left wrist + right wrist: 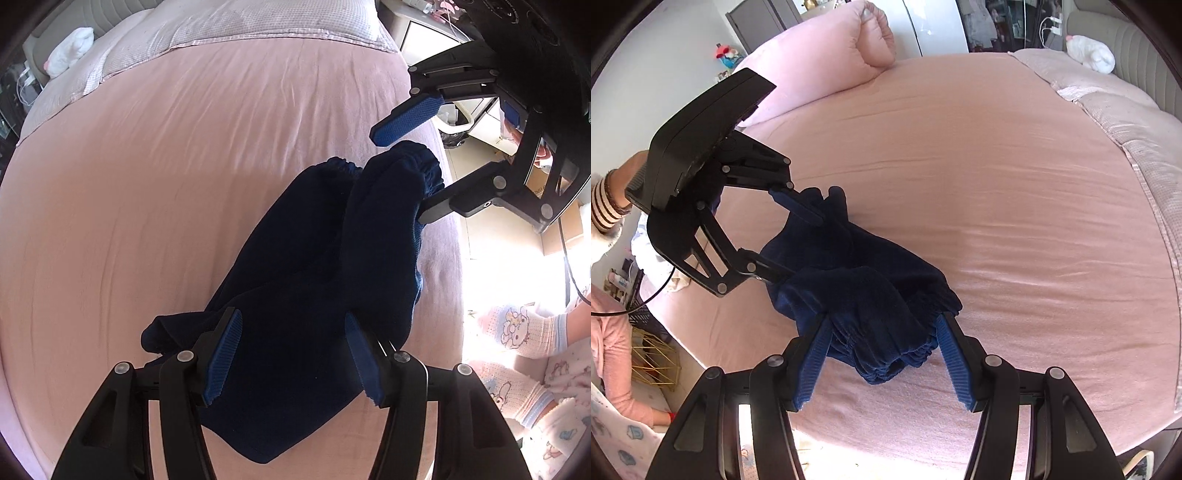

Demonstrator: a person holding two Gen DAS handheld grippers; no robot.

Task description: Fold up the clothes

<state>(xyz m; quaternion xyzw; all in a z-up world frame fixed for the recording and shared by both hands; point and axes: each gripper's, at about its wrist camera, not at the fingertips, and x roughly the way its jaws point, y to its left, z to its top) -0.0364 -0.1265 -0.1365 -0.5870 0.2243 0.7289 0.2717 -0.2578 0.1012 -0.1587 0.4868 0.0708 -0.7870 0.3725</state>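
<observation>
Blue-padded left tongs (293, 354) stand parted over one end of the navy garment (314, 266), pads not pressing; right tongs (882, 358) stand parted around the elastic cuffs. It lies bunched mid-frame on the pink bed (147, 184); best smooth it flat before creasing.

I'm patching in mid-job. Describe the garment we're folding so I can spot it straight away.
Find the big pink bed; near its front edge lies a bunched navy-blue garment with gathered elastic cuffs. It sits between the open left gripper and open right gripper. It is the only dark item on the bed; the pillow and plush toy are pale.
</observation>
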